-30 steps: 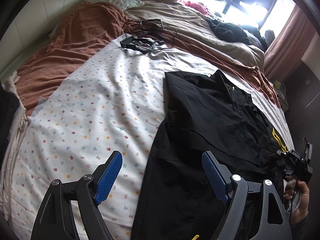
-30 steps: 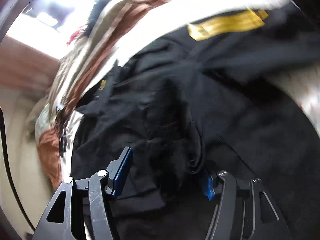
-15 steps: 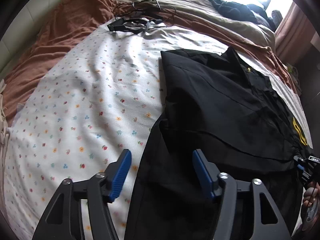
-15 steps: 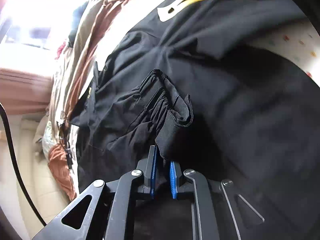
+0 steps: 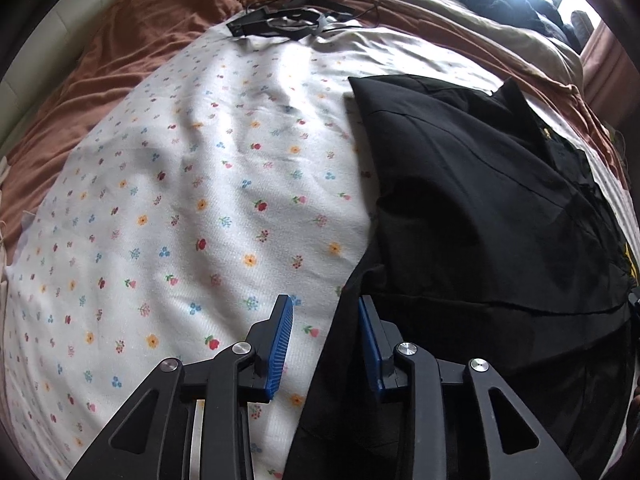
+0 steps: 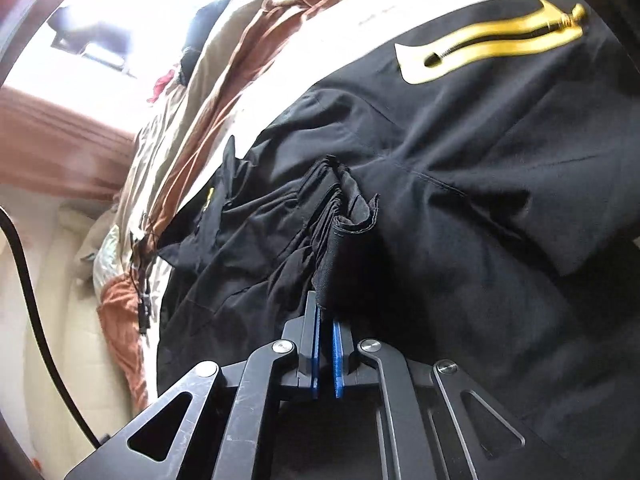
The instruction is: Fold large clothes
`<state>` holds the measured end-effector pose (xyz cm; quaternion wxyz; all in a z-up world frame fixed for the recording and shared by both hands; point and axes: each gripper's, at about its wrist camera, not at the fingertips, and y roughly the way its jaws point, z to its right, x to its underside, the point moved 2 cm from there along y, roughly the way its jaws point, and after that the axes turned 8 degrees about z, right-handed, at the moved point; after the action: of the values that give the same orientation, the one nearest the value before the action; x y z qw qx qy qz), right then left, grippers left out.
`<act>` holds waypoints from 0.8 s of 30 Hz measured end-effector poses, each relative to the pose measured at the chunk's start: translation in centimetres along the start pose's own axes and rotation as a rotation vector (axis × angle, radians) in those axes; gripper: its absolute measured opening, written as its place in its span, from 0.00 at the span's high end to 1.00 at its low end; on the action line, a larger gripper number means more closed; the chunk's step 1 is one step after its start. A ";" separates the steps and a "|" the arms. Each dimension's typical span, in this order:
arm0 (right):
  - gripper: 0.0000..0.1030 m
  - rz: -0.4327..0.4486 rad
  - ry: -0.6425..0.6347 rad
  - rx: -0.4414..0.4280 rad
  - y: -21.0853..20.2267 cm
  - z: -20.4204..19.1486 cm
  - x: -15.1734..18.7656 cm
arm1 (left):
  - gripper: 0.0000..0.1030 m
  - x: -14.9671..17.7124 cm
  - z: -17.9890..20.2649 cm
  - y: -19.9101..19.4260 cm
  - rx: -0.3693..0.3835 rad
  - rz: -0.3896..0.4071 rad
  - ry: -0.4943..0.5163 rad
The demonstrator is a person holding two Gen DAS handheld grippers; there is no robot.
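Observation:
A large black garment lies spread on the right half of a white floral sheet. My left gripper hovers low over the garment's near left edge. Its jaws are closing, with that edge between the blue pads; the left pad is still over the sheet. In the right wrist view my right gripper is shut on a bunched fold of the black garment. A yellow zip panel shows on the cloth beyond.
A rust-brown blanket borders the sheet on the left and far side. Black frames and cables lie at the sheet's far edge. A beige duvet carries a dark clothes pile. A black cable hangs at left.
My left gripper has come down and closer to the garment's left edge, its jaws narrowing. The right gripper went from half open to shut on a bunch of black cloth.

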<state>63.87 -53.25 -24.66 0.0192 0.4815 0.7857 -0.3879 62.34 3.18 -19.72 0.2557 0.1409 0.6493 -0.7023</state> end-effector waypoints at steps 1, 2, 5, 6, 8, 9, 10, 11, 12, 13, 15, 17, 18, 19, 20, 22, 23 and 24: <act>0.94 0.005 0.009 -0.002 0.1 0.2 -0.2 | 0.66 0.0 -0.1 0.1 0.005 0.002 -0.001; 0.94 0.010 0.020 -0.002 0.2 0.5 -0.5 | 0.66 0.1 0.0 0.2 0.004 0.005 0.006; 0.94 0.007 0.046 -0.007 0.4 0.8 -0.9 | 0.66 0.1 0.5 0.3 -0.023 0.013 0.049; 0.93 0.004 0.051 -0.007 0.4 0.9 -0.9 | 0.66 0.0 0.6 0.3 -0.029 0.011 0.052; 0.89 -0.004 0.055 -0.006 0.0 0.9 -1.1 | 0.66 -0.2 0.6 0.2 -0.039 0.003 0.037; 0.87 0.000 0.051 -0.005 -0.4 0.8 -1.2 | 0.66 -0.3 0.6 0.0 -0.041 0.002 0.024; 0.85 0.010 0.046 -0.009 -1.0 0.8 -1.4 | 0.66 -0.4 0.6 -0.4 -0.038 0.008 0.009; 0.70 0.021 0.046 -0.012 -1.6 0.7 -1.6 | 0.66 -0.4 0.6 -0.8 -0.035 0.014 0.000; 0.49 0.041 0.048 -0.013 -2.4 0.7 -1.8 | 0.66 -0.4 0.8 -1.6 -0.027 0.026 -0.008; 0.40 0.065 0.048 -0.013 -3.3 0.7 -2.1 | 0.65 -0.4 1.0 -2.1 -0.023 0.034 -0.011; 0.34 0.115 0.041 -0.016 -5.3 0.6 -2.4 | 0.58 -0.4 1.7 -3.6 0.000 0.058 -0.016; 0.34 0.118 0.040 -0.019 -6.4 0.8 -2.5 | 0.45 -0.4 2.6 -4.9 0.029 0.080 -0.018; 0.34 0.120 0.046 -0.023 -7.1 1.0 -2.4 | 0.37 -0.4 3.2 -5.9 0.043 0.101 -0.019; 0.34 0.124 0.048 -0.022 -7.7 1.2 -2.3 | 0.32 -0.4 3.8 -6.8 0.055 0.124 -0.019; 0.34 0.128 0.047 -0.016 -8.2 1.5 -2.3 | 0.31 -0.4 4.5 -7.8 0.066 0.147 -0.019; 0.34 0.140 0.055 -0.001 -9.5 2.2 -2.6 | 0.29 -0.3 5.8 -9.3 0.083 0.176 -0.021; 0.34 0.148 0.063 0.000 -10.0 2.5 -2.7 | 0.29 -0.3 6.4 -9.9 0.094 0.186 -0.026; 0.34 0.159 0.079 0.002 -10.7 3.0 -2.9 | 0.29 -0.2 7.1 -10.7 0.106 0.202 -0.036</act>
<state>56.17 -59.81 -19.21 0.0183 0.5575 0.7446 -0.3667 57.63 -3.51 -9.84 0.3290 0.2065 0.5890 -0.7086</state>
